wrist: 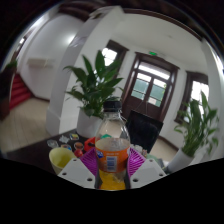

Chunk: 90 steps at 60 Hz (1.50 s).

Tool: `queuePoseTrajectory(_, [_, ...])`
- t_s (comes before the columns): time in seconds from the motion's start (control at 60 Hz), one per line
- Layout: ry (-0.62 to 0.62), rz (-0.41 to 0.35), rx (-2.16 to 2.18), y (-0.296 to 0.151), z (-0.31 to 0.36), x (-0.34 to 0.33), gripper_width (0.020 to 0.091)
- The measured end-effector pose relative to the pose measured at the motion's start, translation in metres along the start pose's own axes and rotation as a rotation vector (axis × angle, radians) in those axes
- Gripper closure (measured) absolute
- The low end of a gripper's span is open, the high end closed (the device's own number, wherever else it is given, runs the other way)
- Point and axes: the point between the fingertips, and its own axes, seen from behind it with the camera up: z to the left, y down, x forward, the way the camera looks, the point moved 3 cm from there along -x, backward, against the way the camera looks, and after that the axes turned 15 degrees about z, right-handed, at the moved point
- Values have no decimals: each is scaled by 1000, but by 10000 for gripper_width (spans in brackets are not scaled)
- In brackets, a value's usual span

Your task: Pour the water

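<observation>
The bottle stands upright between the two fingers of the tongs. It is clear, with a white cap, a label, and orange drink in its lower part. The tongs are closed in on it, and both fingers seem to press its sides. A pink pad shows on one finger. Just to the side of the bottle sits a yellow cup on the bench. Behind the bottle stands a big green plant in a white pot. Another plant stands far off to the other side. Beyond them is a window.
</observation>
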Motion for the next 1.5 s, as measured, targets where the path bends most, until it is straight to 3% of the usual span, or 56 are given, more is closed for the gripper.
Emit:
queuePoseTrajectory(0.117, [-81, -41, 194, 4, -14, -3, 760])
queuePoseTrajectory(0.283, [-82, -74, 298, 28, -29, 13, 760])
queuePoseTrajectory(0.417, [-95, -60, 313, 55, -10, 34, 759])
queuePoseTrajectory(0.433, [-96, -48, 314, 61, -9, 37, 709])
queuePoseTrajectory(0.467, [-85, -97, 321, 56, -13, 32, 755])
queuePoseTrajectory(0.667, [-36, -122, 297, 62, -11, 28, 758])
queuePoseTrajectory(0.817, [-20, -109, 324, 63, -13, 28, 645])
queuePoseTrajectory(0.917, [-21, -55, 348, 67, -14, 27, 572])
queuePoseTrajectory(0.933, [-19, -43, 355, 68, -14, 26, 501])
queuePoseTrajectory(0.95, [-18, -34, 362, 69, -15, 24, 488])
queuePoseTrajectory(1.05, [-9, -6, 405, 79, -14, 7, 243])
queuePoseTrajectory(1.25, [27, 9, 457, 109, 2, -52, 246])
queuePoseTrajectory(1.5, [177, 45, 444, 139, 11, -126, 246])
